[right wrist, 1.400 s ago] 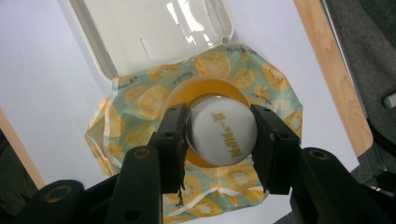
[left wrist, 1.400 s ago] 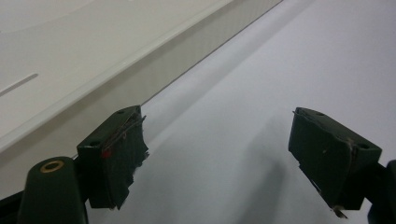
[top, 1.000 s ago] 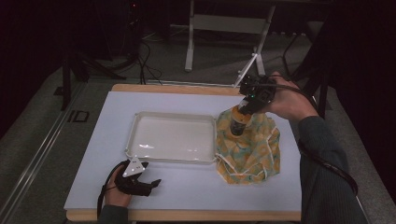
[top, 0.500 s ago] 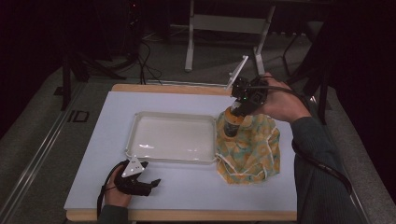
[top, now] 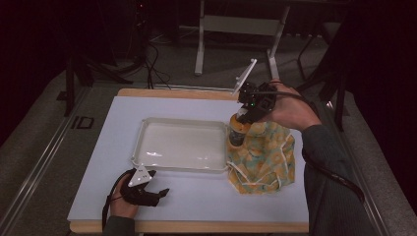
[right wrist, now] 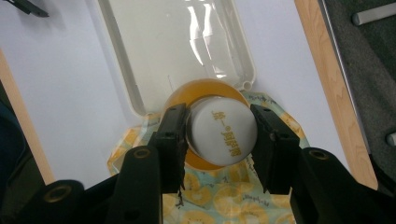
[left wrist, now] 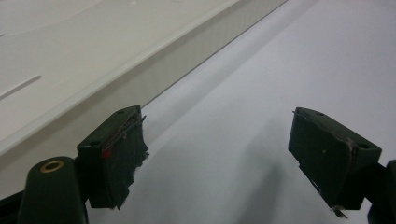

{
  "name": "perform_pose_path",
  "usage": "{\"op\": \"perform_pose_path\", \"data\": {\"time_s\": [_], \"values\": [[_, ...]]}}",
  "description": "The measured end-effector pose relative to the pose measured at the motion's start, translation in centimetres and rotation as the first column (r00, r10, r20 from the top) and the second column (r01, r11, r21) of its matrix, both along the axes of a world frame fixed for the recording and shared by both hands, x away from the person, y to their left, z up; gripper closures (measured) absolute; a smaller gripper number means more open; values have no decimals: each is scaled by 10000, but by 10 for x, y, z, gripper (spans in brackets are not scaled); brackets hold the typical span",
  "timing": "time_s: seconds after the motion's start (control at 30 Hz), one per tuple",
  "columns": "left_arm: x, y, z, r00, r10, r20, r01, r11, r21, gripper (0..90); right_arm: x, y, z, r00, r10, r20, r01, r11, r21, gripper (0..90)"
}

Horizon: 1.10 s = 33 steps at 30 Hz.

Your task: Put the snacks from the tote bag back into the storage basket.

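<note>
My right gripper points down and is shut on the white cap of a small bottle of orange liquid. In the high view the bottle hangs upright at the left edge of a yellow patterned cloth bag, just beside the right rim of a white plastic tray. In the right gripper view the bottle's body hides what lies under it. My left gripper rests on the white tabletop in front of the tray. Its jaws stand open with nothing between them.
The tray is empty and its front wall runs close along my left gripper. The bag lies crumpled with white cords loose. The wooden table edge runs at the back, with metal stand legs on the floor beyond.
My right hand has carried the bottle a little to the left, from over the bag toward the tray's right rim. The left gripper has not moved.
</note>
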<state>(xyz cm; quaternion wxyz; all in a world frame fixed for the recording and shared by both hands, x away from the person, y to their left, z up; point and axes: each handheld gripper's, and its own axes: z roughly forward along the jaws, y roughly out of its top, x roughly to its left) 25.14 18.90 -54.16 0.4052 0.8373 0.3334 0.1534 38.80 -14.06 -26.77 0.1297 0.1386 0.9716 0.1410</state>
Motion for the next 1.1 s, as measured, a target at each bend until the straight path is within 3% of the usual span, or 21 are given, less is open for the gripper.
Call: {"op": "perform_pose_path", "data": {"time_s": [1.1], "values": [[0,0,0,10000,-61,-41,61,10000,58,186,-8,32,-26,9982,585,-147,-582,9982,173,587]]}}
